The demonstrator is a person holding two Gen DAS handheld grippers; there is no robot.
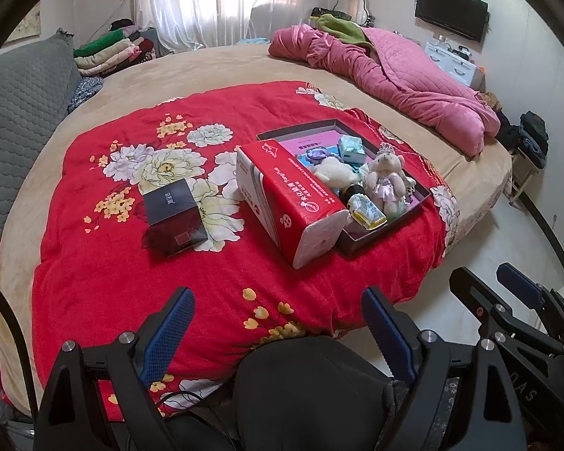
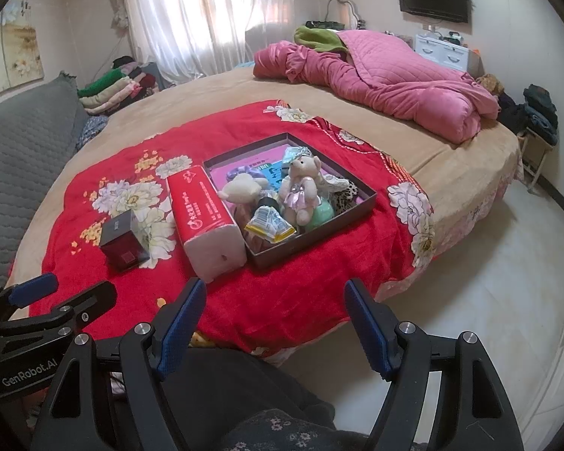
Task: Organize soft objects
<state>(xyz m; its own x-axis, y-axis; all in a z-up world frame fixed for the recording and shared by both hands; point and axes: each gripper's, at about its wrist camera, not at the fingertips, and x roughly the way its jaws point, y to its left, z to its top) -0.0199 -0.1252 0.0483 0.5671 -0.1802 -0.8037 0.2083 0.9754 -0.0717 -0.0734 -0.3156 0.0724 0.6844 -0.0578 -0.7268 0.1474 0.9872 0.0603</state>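
Observation:
A dark shallow box (image 1: 391,233) (image 2: 312,242) lies on the red flowered blanket (image 1: 94,263) (image 2: 282,293). In it are a teddy bear in a pink dress (image 1: 387,180) (image 2: 302,188), a cream plush toy (image 1: 334,173) (image 2: 242,189), a yellow snack packet (image 1: 366,210) (image 2: 269,223) and small packs. A red tissue pack (image 1: 293,191) (image 2: 206,214) lies against the box's left side. A dark small box (image 1: 175,214) (image 2: 122,242) stands further left. My left gripper (image 1: 278,329) and my right gripper (image 2: 272,319) are open and empty, held back at the bed's near edge.
A pink quilt (image 1: 413,79) (image 2: 394,86) lies bunched at the far side of the bed. Folded clothes (image 1: 112,50) are stacked at the back left. A grey headboard cushion (image 1: 18,112) lines the left. The floor (image 2: 488,300) lies to the right.

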